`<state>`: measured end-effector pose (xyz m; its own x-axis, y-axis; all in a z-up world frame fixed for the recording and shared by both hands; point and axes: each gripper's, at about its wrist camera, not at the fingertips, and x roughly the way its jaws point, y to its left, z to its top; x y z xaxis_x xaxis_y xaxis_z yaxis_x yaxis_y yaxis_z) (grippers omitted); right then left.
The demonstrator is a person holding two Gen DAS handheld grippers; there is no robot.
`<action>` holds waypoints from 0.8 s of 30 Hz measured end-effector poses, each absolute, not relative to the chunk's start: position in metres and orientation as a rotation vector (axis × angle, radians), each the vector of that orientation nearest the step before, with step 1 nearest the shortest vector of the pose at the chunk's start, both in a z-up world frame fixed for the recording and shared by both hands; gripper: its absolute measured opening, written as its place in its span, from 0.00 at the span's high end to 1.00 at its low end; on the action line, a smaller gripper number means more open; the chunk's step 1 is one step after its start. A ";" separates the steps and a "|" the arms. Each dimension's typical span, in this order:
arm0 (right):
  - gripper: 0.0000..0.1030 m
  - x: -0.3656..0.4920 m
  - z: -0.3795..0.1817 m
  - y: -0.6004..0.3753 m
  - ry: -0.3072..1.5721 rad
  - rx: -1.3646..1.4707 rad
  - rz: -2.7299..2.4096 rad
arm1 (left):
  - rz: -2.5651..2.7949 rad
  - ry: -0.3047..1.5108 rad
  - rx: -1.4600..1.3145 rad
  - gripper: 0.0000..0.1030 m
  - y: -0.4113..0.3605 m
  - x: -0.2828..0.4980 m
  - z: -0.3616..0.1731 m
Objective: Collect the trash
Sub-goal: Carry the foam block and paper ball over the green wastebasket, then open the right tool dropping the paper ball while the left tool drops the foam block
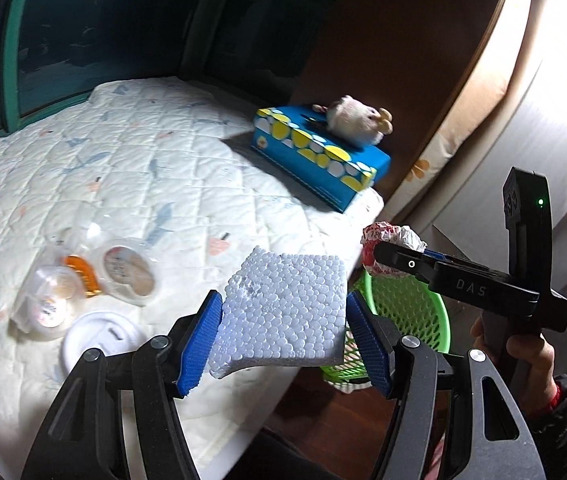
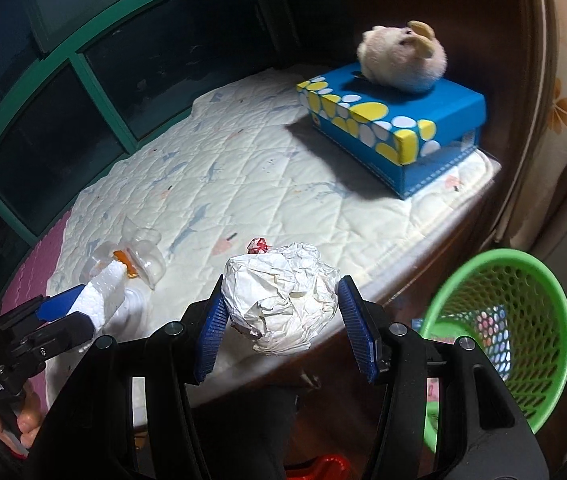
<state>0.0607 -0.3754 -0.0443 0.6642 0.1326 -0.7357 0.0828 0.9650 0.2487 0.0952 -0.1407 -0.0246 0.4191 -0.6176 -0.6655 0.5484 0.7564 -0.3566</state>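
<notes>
Gripping, left: the left gripper (image 1: 283, 336) has its blue pads clamped on both sides of a white foam slab (image 1: 283, 312), jaws about half apart, fingers pointing down toward the bed edge.
Gripping, right: the right gripper (image 2: 281, 320) squeezes a crumpled white paper ball (image 2: 283, 300) with a red-printed bit at its top; the jaws are narrower than half open, and the pads press into the paper.
Right hand pose: in the left wrist view the person's hand (image 1: 523, 364) wraps the black handle at 4 o'clock, with a dark sleeve below it; that gripper reaches in toward 9 o'clock with the paper at its tip.
Left hand pose: in the right wrist view fingers (image 2: 27, 428) hold the other handle at 8 o'clock.
Bin: a green mesh basket (image 2: 555, 320) stands on the floor at 4 o'clock of the right wrist view, just beside the bed edge, with some scraps inside.
Remaining trash: clear plastic cups (image 1: 83, 280) with an orange piece and a white lid (image 1: 99, 340) lie on the quilt (image 1: 123, 160) at 8 o'clock of the left wrist view.
Other things: a blue tissue box (image 2: 395, 128) at 1 o'clock, with a plush toy (image 2: 403, 60) sitting on top.
In the way: the bed's edge lies between both loads and the basket.
</notes>
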 end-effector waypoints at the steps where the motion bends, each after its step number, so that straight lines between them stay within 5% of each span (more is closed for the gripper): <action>1: 0.47 0.055 -0.046 -0.383 0.848 0.281 0.012 | -0.744 0.877 -0.085 0.40 -0.147 0.094 -0.025; 24: 0.42 -0.022 -0.122 -0.536 0.959 0.460 -0.316 | -0.884 0.948 0.025 0.40 -0.248 0.078 -0.044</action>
